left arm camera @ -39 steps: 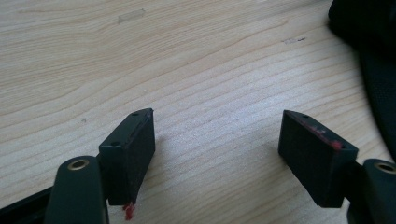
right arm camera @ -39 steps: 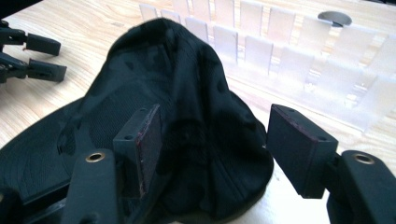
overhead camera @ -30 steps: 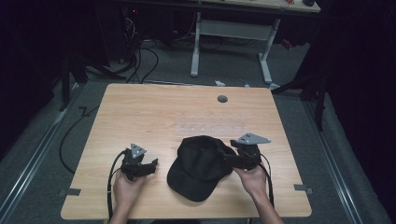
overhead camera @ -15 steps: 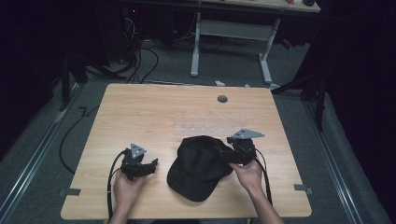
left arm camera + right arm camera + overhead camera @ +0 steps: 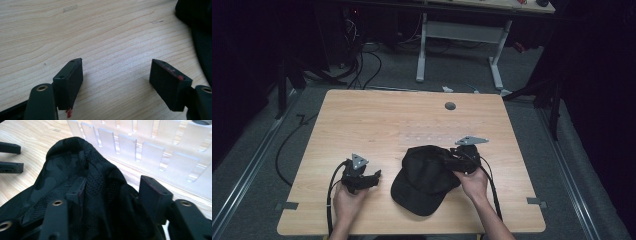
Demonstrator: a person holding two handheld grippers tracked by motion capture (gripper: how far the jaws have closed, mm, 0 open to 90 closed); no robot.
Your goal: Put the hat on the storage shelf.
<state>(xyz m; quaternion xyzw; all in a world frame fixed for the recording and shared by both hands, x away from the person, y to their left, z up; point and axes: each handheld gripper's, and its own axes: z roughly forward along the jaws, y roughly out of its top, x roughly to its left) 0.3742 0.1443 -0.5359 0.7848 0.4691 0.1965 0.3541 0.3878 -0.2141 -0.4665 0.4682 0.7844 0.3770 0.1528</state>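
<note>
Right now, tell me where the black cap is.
In the high view the black cap lies on the wooden table near its front edge, right of centre, between the left gripper and the right gripper, whose jaws straddle its fabric.

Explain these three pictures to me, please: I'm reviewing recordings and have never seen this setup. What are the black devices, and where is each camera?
There is no robot here. A person at a wooden table holds a hand-held two-jaw gripper in each hand. The high view looks down from above the person's side. Each other picture comes from a camera riding on one gripper and looking along its jaws.

The left gripper rests on the table with its jaws wide apart over bare wood, holding nothing. The right gripper has the fabric of a black cap bunched between its jaws, which are not fully closed. A clear slotted plastic piece lies on the table behind the cap.
</note>
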